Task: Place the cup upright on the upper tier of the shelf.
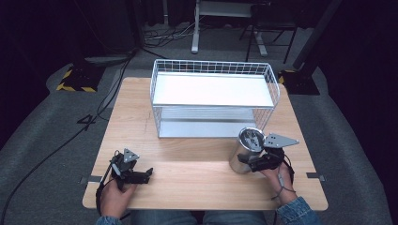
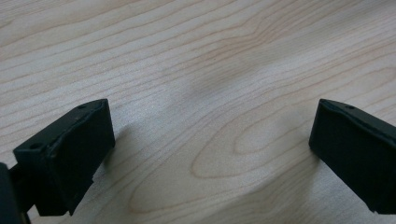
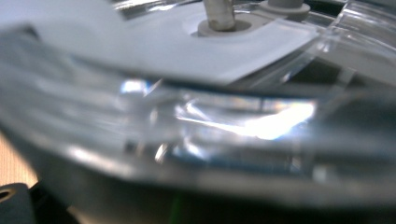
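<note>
Near the front of the wooden bench (image 1: 187, 178), the left hand-held gripper (image 1: 143, 176) rests low with its jaws wide apart and nothing between them. The right hand-held gripper (image 1: 253, 165) is pressed against a shiny metal can (image 1: 246, 150) with a clear lid; I cannot tell how tightly it grips. Farther back stands a white wire rack (image 1: 213, 98).

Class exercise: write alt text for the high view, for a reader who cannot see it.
The right gripper grips a shiny metal canister on a wooden table, before a white two-tier wire rack. The left gripper rests open on the table.
</note>
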The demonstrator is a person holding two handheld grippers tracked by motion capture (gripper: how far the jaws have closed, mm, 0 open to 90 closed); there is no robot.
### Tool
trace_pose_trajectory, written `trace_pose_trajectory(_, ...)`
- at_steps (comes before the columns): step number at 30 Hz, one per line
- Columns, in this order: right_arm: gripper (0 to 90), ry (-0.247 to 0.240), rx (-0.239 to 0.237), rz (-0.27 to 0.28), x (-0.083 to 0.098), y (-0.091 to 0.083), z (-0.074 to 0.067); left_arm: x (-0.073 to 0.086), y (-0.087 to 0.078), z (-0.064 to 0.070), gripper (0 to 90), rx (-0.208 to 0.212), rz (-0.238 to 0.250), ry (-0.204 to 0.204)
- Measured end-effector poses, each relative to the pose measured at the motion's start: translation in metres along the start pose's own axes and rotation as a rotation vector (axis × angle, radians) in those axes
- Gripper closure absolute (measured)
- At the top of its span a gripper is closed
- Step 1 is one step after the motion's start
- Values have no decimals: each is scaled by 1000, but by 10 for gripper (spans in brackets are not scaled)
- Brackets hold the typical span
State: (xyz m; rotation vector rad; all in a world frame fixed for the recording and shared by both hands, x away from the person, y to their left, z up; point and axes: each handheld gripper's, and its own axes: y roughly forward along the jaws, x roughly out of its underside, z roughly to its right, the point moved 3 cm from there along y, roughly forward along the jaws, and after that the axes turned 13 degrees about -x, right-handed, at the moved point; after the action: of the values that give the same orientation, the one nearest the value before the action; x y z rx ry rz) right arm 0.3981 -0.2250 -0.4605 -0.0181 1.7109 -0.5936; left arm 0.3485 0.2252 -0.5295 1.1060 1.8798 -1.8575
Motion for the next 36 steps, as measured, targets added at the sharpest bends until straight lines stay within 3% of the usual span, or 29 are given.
trace_pose_trajectory(16, 36, -33, 12, 6, -38, -20, -3, 0, 0, 0, 5, 0, -1, 0)
trace_pose_trajectory(24, 35, -52, 12, -10, -63, -30, -4, 0, 0, 0, 5, 0, 0, 0)
trace_pose_trajectory(36, 36, -67, 7, 16, -110, -47, -5, 0, 0, 0, 5, 0, 0, 0)
